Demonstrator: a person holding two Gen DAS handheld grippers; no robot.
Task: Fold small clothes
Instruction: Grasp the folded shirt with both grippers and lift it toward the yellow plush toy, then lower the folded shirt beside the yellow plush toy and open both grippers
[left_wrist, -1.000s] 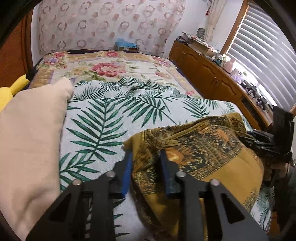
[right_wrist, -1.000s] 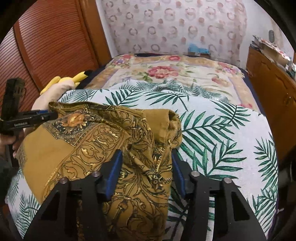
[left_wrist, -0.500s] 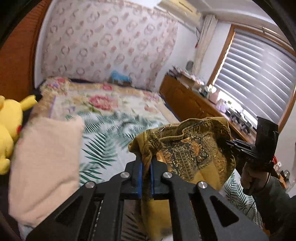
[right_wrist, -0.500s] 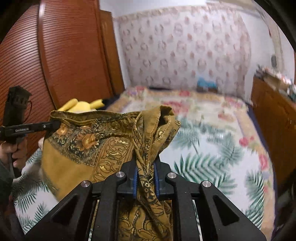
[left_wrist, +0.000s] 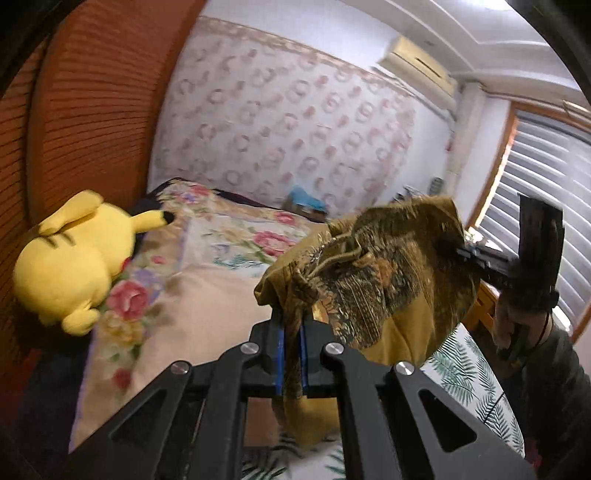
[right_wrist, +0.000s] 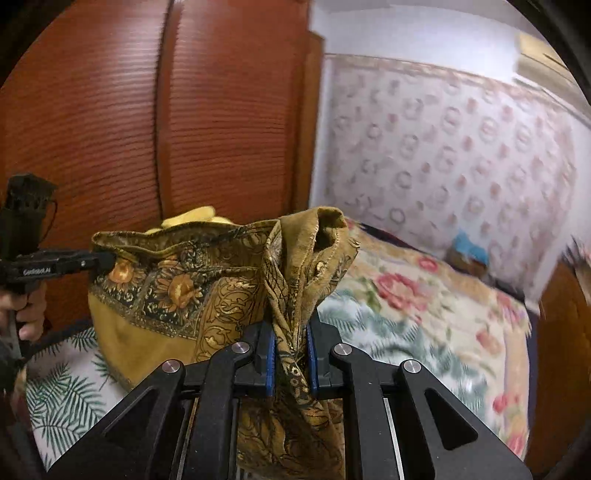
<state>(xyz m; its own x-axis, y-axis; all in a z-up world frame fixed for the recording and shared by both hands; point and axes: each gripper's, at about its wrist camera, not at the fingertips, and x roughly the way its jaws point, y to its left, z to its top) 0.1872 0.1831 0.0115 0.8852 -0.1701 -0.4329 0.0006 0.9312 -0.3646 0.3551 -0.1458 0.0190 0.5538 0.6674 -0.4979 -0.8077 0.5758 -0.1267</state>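
A: Starting at the fingers: our left gripper (left_wrist: 291, 354) has its blue pads pressed together on a bunched edge of the cloth (left_wrist: 388, 280), and our right gripper (right_wrist: 290, 360) pinches another gathered edge between its own pads

B: Right, the right jaws have just been closing, and the fabric sits squarely between them. Each gripper holds one end, and the mustard patterned cloth hangs between the two, sagging in the middle

A: Where is it relative to the bed (left_wrist: 229, 236)?

B: Lifted above the palm-leaf cover (right_wrist: 59, 391). We cannot tell whether its lowest folds touch the cover

A: So how far along are we?

B: Early, we judge. We have both ends in hand and the cloth off the bed, but it is crumpled and twisted near each pinch, with no clean fold showing. Spreading it flat and making the folds is all left

A: And around us?

B: A yellow plush toy (left_wrist: 74, 254) lies at the bed's edge by the wooden wardrobe (right_wrist: 147, 129), well apart from the cloth
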